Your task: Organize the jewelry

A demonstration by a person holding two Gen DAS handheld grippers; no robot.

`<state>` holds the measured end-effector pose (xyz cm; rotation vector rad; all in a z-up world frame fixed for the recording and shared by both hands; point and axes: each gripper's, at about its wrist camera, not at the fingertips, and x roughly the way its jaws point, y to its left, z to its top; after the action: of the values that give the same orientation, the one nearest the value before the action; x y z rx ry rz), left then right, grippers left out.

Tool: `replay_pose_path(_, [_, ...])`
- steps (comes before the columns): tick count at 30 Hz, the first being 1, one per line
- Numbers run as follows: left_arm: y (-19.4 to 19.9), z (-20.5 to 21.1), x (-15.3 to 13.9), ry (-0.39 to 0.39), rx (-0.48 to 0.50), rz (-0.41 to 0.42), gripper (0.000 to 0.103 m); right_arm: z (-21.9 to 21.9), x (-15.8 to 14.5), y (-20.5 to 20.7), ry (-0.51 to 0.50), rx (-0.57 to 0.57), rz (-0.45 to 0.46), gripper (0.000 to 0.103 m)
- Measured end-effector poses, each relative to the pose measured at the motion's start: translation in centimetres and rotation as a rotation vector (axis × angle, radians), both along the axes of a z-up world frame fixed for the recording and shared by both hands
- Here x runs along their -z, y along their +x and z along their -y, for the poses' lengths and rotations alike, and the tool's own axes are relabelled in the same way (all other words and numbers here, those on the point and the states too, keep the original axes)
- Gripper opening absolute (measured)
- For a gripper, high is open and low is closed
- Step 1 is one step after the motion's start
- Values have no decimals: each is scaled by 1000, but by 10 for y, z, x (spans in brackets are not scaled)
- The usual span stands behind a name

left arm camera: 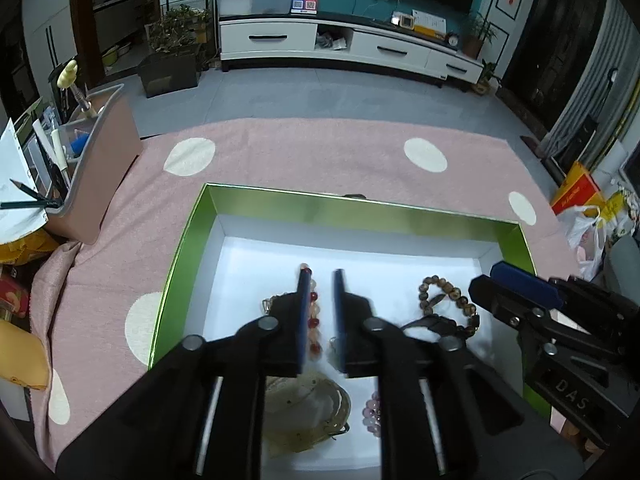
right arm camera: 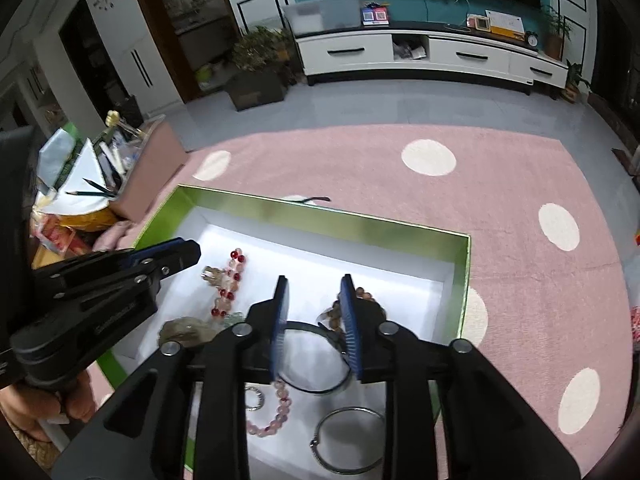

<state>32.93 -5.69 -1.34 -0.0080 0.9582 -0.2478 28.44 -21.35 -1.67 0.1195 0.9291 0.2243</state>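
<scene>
- Two grippers, left [left arm camera: 322, 276] and right [right arm camera: 314, 280], are being held over the box [left arm camera: 360, 210], jaws slightly apart, nothing gripped.
- Jewelry's lying inside: red beads [right arm camera: 230, 280], bangle [right arm camera: 348, 444].
- Next pick probably needs wider jaws.

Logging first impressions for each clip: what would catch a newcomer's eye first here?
The green box with its bright white floor, sitting on a pink rug with cream dots. Inside it lies jewelry: a red bead string toward the left, a brown bead bracelet toward the right. Both tongs, left and right, hover over it, holding nothing.
</scene>
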Motion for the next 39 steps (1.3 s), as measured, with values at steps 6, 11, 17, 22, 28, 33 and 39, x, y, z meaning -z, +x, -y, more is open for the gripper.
replay_pose_path(6, [-16, -4, -22, 50, -25, -3, 85, 0, -11, -16, -48, 30, -31, 67])
replay_pose_path(11, [-37, -11, -54, 122, -29, 0, 101, 7, -42, -36, -85, 65, -56, 98])
replay_pose_path(17, [-60, -20, -112, 178, -39, 64, 101, 14, -104, -59, -156, 117, -13, 102])
replay_pose_path(22, [-73, -18, -152, 202, -38, 100, 101, 15, -141, -71, -202, 133, 6, 102])
replay_pose_path(28, [-75, -15, -170, 228, -54, 99, 101, 17, -163, -76, -178, 143, 20, 102])
replay_pose_path(33, [-74, -14, -173, 239, -63, 100, 101, 14, -162, -75, -194, 128, 15, 102])
replay_pose_path(39, [-66, -12, -168, 250, -69, 87, 101, 13, -157, -66, -184, 141, 6, 102])
